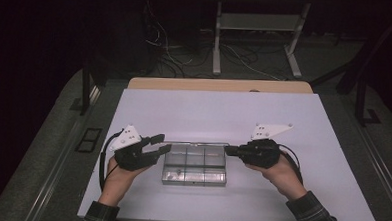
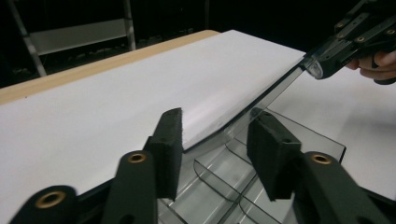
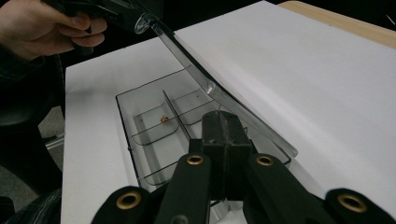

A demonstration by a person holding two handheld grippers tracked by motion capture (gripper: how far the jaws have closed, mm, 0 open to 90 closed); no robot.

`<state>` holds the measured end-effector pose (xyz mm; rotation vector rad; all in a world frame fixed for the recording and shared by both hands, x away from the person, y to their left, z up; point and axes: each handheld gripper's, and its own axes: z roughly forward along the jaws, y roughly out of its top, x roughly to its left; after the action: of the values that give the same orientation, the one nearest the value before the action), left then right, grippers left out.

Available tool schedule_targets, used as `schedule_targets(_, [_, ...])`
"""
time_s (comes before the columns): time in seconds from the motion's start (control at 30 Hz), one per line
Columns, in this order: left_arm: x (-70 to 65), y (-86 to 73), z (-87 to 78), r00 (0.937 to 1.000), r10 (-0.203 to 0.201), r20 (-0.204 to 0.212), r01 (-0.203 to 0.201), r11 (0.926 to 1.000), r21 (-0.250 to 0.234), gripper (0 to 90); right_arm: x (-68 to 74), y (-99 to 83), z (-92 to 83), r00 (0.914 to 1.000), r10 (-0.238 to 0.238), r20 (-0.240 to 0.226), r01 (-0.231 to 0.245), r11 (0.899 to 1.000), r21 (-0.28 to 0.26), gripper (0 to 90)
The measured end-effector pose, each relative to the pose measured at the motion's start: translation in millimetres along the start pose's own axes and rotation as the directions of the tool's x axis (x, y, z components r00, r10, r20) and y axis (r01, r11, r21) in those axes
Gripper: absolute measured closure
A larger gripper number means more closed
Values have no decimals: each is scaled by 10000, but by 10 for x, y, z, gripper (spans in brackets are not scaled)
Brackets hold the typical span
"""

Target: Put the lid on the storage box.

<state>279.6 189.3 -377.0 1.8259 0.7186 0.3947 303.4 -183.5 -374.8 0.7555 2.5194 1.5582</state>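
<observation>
A clear plastic compartment box (image 1: 194, 176) lies on the white table top, its hinged lid (image 2: 261, 100) tilted up along the far side. My right gripper (image 1: 228, 150) is shut on the lid's right end, and it shows in the left gripper view (image 2: 314, 68) pinching that corner. In the right gripper view its jaws (image 3: 224, 133) are pressed together under the lid (image 3: 187, 51). My left gripper (image 2: 217, 135) is open at the box's left end (image 1: 165, 145), with the lid's edge between its jaws and untouched by the pads. A small brownish bit (image 3: 164, 119) lies in one compartment.
The white board (image 1: 219, 111) covers a table with a wooden strip (image 1: 220, 85) along its far edge. Beyond it on the dark floor are a metal stand (image 1: 257, 38) and loose cables (image 1: 171, 49). Dark matting flanks the table on both sides.
</observation>
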Motion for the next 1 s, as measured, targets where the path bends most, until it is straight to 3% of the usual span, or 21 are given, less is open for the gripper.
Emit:
schedule_targets(0.13, [4,-66,-40,9999,-131,52,130,9997,201,492,22,-13,5,10000,-6,-61,6,10000,21,894])
schedule_targets(0.4, [-18,-228,-166,9985,-550,33,547,9963,662,504,87,-105,31,9998,-40,-215,45,9997,248,894])
schedule_targets(0.57, [-34,-307,-213,9972,-715,214,690,9926,997,601,114,-155,40,9997,-19,-260,29,9993,385,894])
schedule_targets(0.8, [-37,-371,-183,9942,-833,680,735,9881,1354,806,123,-259,104,9996,56,-293,-33,9971,758,894])
schedule_targets(1.0, [-56,-391,-137,9909,-777,1095,594,9851,1617,872,112,-309,147,9994,88,-336,-54,9951,985,894])
